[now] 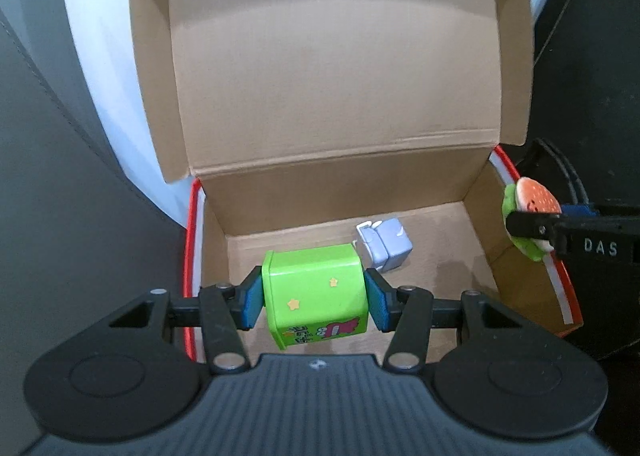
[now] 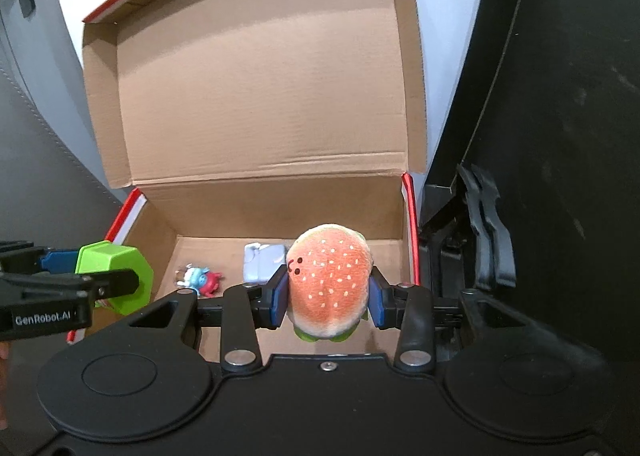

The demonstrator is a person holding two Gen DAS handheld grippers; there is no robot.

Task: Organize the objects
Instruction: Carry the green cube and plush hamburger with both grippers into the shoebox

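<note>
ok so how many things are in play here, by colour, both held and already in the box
green: 1, green container held in left gripper
orange: 1, burger plush held in right gripper
pale blue: 1, pale blue block on the box floor
red and blue: 1, small figure on the box floor
total: 4

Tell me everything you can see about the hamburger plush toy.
The hamburger plush toy is soft and fuzzy: an orange bun dotted with pale seeds, a small black face, green lettuce trim beneath. The right gripper is shut on its sides, holding it above the open cardboard box, near the right wall.
</note>
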